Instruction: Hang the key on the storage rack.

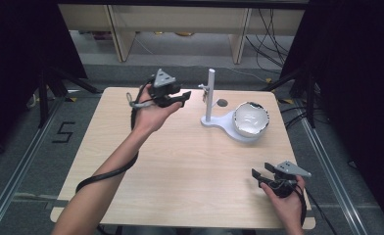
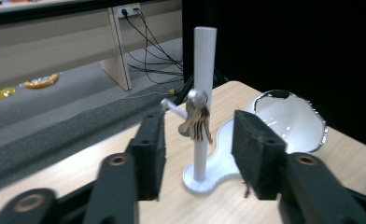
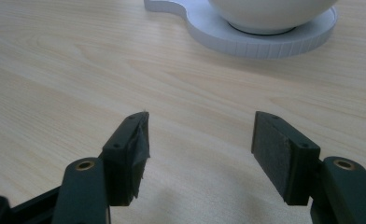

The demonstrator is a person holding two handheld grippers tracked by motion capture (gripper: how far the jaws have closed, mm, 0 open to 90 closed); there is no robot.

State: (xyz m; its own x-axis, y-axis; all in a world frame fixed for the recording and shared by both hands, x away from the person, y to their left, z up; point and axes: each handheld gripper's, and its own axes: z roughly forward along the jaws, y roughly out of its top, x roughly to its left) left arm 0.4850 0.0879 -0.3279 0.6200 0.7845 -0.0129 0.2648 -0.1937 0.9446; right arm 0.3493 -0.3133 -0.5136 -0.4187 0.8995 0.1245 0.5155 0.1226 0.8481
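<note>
Left gripper (image 2: 197, 154): jaws spread wide, nothing in them, held up facing the keys (image 2: 197, 121).
Keys: dangling off the white stand's (image 1: 210, 95) peg, bowl (image 1: 251, 119) just beside.
Right gripper (image 3: 200, 154): spread too, empty, low over the table (image 1: 180, 161).

White stand (image 2: 203, 93), pale wood table (image 1: 180, 161)

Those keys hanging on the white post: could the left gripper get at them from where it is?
Probably yes: the left gripper is open and aimed at the keys, with nothing between its jaws and them.
</note>
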